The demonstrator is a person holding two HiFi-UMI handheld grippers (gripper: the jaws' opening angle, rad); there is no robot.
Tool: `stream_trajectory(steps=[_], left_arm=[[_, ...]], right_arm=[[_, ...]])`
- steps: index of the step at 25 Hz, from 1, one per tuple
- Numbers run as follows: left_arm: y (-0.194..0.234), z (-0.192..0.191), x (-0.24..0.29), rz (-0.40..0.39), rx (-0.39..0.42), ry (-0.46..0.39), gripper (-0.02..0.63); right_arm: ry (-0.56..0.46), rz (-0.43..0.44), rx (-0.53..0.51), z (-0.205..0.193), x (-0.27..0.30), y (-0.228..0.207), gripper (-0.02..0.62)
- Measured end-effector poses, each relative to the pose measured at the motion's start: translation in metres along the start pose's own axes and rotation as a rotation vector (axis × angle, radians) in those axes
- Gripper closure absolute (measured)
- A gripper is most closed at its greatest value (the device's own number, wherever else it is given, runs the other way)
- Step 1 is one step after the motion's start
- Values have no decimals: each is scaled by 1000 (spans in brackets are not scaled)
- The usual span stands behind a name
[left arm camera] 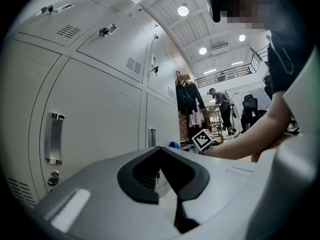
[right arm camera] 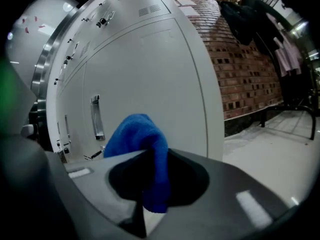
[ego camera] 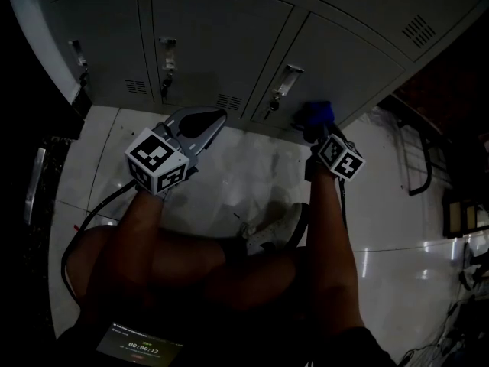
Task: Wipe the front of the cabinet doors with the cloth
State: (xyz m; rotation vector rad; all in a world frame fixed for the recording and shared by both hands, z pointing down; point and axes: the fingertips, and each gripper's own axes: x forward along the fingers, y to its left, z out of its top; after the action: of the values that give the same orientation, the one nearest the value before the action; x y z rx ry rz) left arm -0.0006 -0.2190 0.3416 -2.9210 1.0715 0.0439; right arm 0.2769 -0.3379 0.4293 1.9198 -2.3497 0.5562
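Your right tool pinched just a fold of cloth, left tool pressed together empty; hard scrubbing could've yanked it free.

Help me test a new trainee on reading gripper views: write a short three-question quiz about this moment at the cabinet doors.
1. True or false: the left gripper holds the cloth.
2. The cloth is: A red, B blue, C white.
3. Fill in: the left gripper's jaws are ____ (open or shut).
Key: 1 false, the right gripper is shut on it; 2 B; 3 shut.
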Motion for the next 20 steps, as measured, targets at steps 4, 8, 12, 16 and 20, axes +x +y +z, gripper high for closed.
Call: stream_trajectory(steps=[4,8,12,16,20], left_arm=[[0,0,1,-3,1,-1,603],[0,1,0,0,-5,0,603],[0,-1,1,-4,-2,2,603],[1,-2,1,-2,-3,0,603],[3,-4,1,1,-5,3,603]], right_arm=[[-21,-62,26,7,-7,-28,535],[-44,-136,73,11,-14,-61,535],[-58,-190,93,13,-22,-89,535],[-51,-177,108,12,-23,-89,535],[-53,-152,114,14,-27,-76,535]])
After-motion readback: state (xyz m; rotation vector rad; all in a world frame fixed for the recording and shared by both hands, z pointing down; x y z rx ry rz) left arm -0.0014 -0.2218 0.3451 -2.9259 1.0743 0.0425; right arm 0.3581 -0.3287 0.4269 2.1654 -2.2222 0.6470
